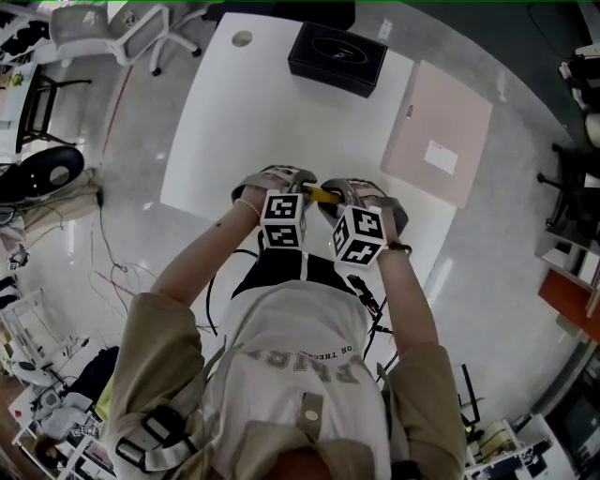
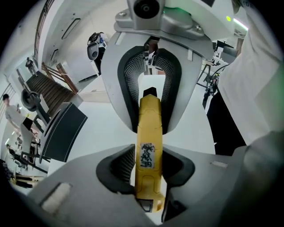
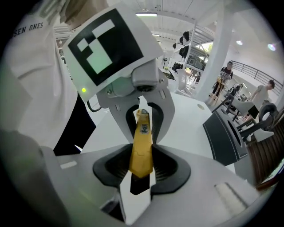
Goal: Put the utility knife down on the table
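Observation:
A yellow utility knife (image 1: 323,195) hangs level above the white table (image 1: 234,122), bridging my two grippers, which face each other. My right gripper (image 3: 142,170) is shut on one end of the knife (image 3: 142,150), its pads pressing both sides. The other end, with a printed label (image 2: 147,155), lies between the jaws of my left gripper (image 2: 148,166). A thin strip of table shows between that gripper's left pad and the knife, so it stands open around the knife. In the head view both marker cubes hide most of the jaws.
A black box (image 1: 337,58) sits at the table's far edge, near a round cable hole (image 1: 242,38). A pale pink board (image 1: 437,131) lies on the right. Office chairs (image 1: 112,28) stand beyond the far left corner. Cables lie on the floor (image 1: 112,272) to the left.

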### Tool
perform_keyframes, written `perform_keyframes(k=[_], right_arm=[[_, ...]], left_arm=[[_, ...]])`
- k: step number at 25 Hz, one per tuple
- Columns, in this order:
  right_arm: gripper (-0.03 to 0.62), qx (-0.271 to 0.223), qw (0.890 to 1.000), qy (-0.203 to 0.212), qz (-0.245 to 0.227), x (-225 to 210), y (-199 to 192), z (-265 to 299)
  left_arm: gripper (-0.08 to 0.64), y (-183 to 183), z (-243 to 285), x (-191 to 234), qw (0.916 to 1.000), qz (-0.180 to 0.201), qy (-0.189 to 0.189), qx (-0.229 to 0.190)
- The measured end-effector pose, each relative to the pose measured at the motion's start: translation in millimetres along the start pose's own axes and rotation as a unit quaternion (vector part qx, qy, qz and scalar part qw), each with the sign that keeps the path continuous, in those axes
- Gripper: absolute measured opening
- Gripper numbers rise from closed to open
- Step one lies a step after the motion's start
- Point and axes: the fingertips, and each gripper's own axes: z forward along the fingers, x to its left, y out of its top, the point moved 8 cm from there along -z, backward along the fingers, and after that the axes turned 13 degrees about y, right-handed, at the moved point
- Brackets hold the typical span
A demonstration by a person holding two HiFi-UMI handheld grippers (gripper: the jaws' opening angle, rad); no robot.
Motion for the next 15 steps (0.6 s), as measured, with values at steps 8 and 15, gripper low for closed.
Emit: perform_keyframes(k=[8,15], right_arm=[[0.132,-0.018,0.999,0.004,0.027,-5,-9,3],[0.130,-0.023,0.998,0.013,0.048,-14,-19,7]], left_arm=[[0.245,-15,-1,7,0.9997,-0.021,-0.006,-0.004],[0.273,-44,-3,6,0.9983,-0.057,0.013,0.007]])
